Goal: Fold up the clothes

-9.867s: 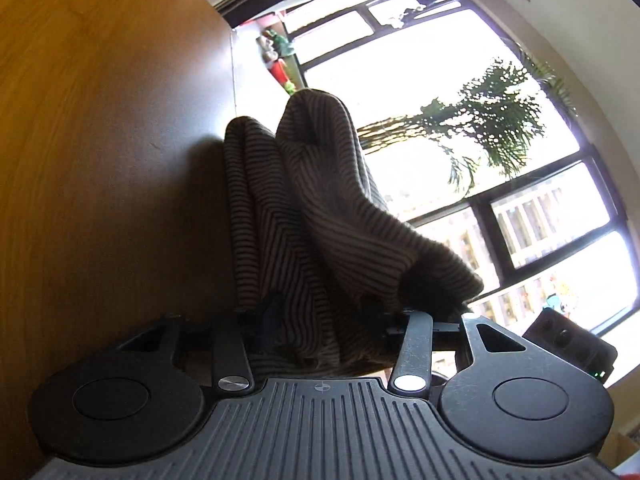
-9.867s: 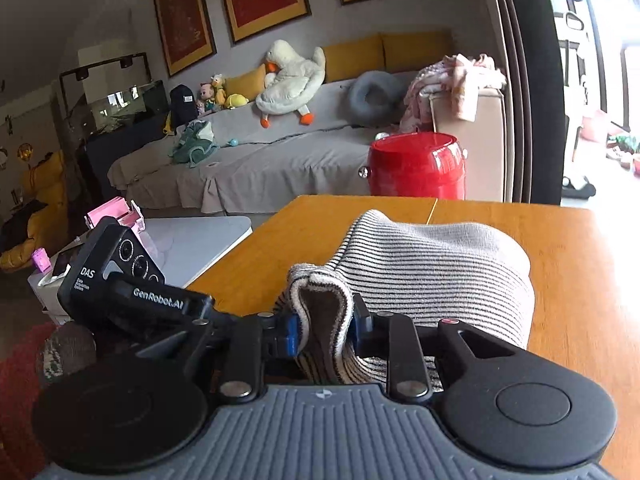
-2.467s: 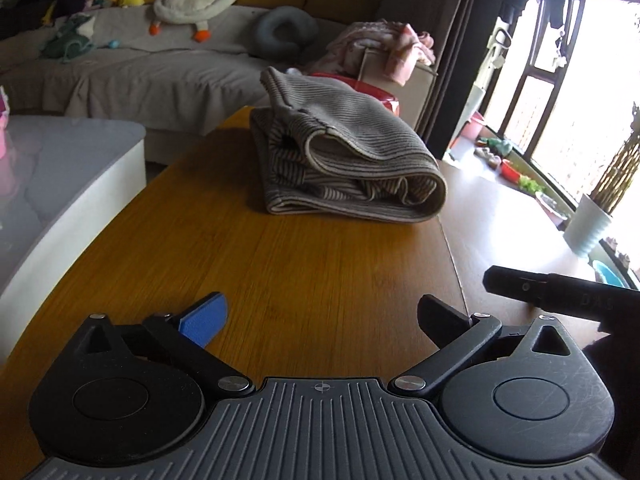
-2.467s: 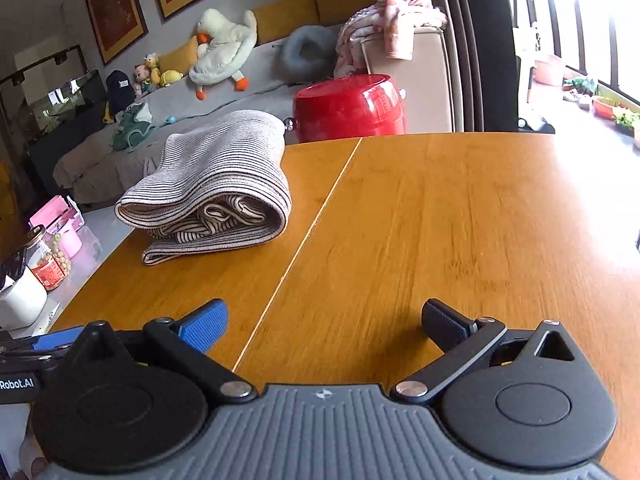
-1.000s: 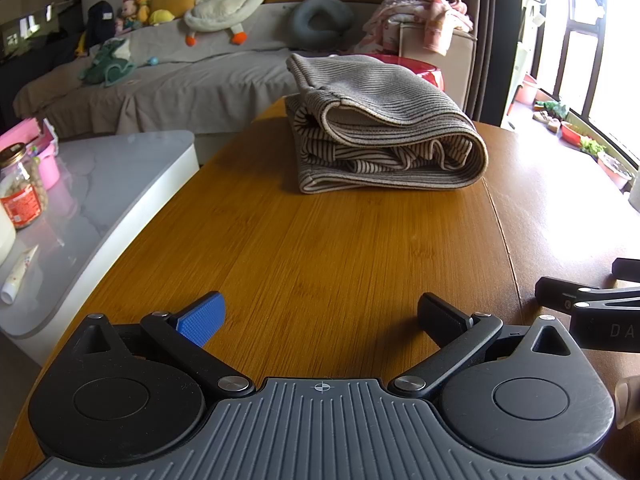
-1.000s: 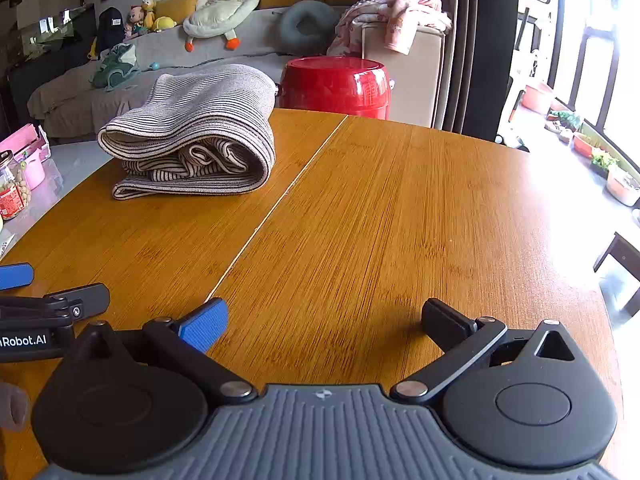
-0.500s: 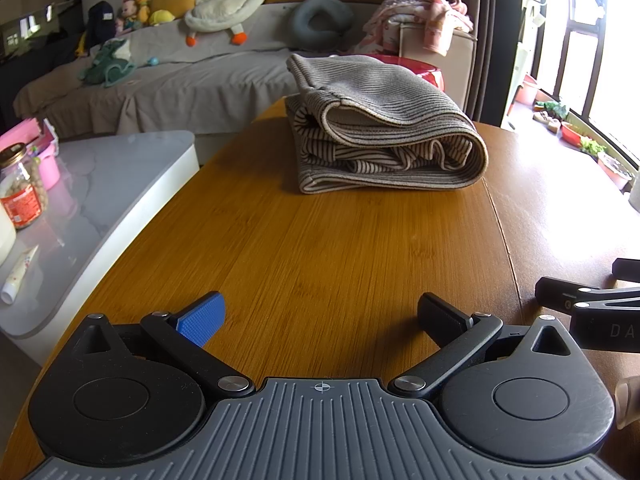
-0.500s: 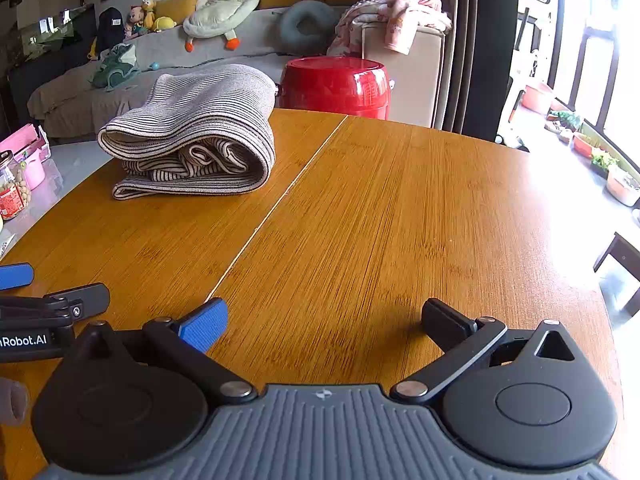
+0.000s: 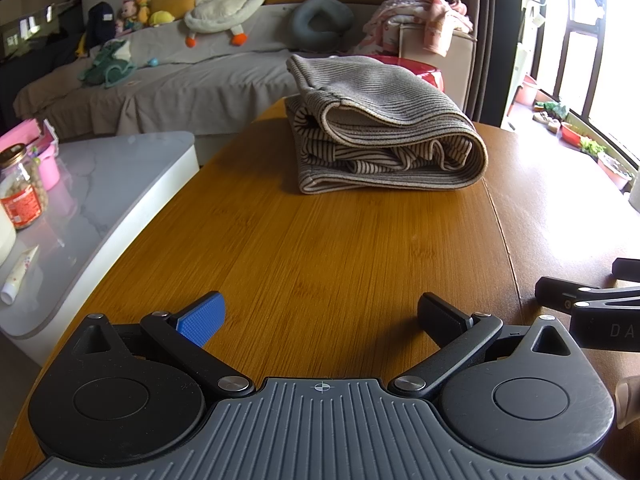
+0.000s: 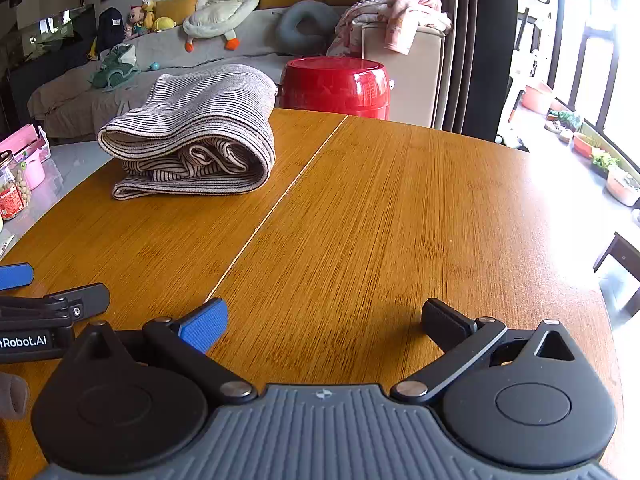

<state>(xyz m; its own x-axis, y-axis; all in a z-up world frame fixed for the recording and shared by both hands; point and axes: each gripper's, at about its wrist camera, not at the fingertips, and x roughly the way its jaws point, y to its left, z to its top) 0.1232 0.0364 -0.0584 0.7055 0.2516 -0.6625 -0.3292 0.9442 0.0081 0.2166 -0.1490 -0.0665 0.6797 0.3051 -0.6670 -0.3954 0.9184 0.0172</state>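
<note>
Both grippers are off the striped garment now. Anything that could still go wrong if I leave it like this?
The striped garment sits near the wooden table's far edge, so a nudge might push it off. Its loose top layer bulges and may spring open. Both the left gripper and right gripper are open and well clear.

Bright daylight from right-hand windows (image 9: 592, 60), perhaps overexposed, fisheye-bent edges, sharp focus
</note>
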